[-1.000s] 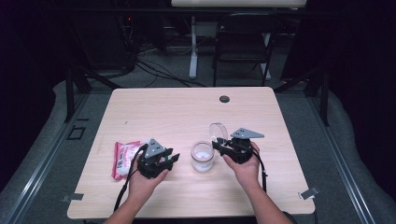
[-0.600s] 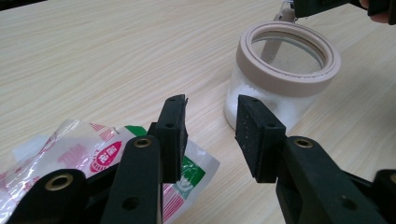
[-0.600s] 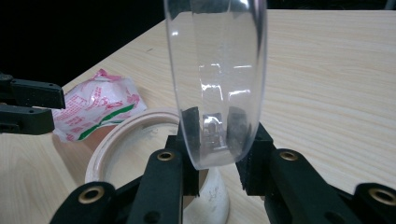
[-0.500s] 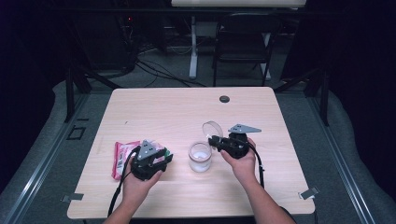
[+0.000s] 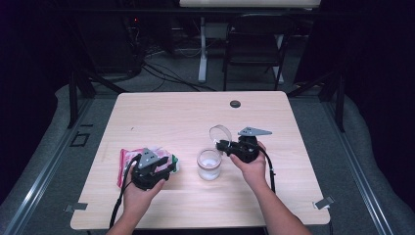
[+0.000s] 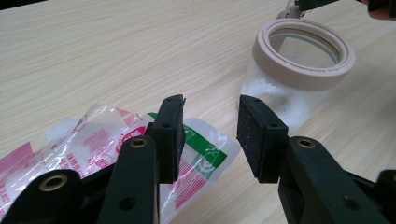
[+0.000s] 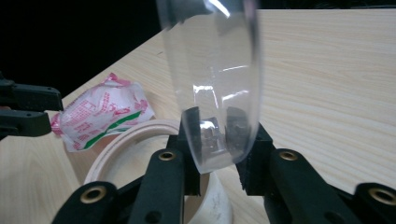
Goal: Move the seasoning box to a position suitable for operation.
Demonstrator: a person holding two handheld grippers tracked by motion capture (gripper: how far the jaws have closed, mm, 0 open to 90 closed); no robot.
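Observation:
A clear jar (image 5: 209, 164) with a cream rim (image 6: 303, 60) and white powder inside stands open at mid-table. Just above and behind it, my right gripper (image 5: 226, 145) is shut on the jar's clear round lid (image 5: 220, 133), held on edge between the pads (image 7: 217, 144); its jaws have just eased slightly wider with the lid (image 7: 212, 84) still pinched. A pink, white and green plastic packet (image 5: 139, 157) lies left of the jar. My left gripper (image 5: 159, 170) hovers at the packet's near corner (image 6: 196, 149), jaws (image 6: 208, 135) open, just widened a little, nothing gripped.
A black round grommet (image 5: 235, 104) sits in the table (image 5: 171, 112) near its far edge. A dark chair (image 5: 254, 44) and floor cables lie beyond the table. Bare wood spreads across the far half and right side.
My right gripper and the lid have edged slightly left, closer over the jar. The left gripper has shifted a touch left over the packet.

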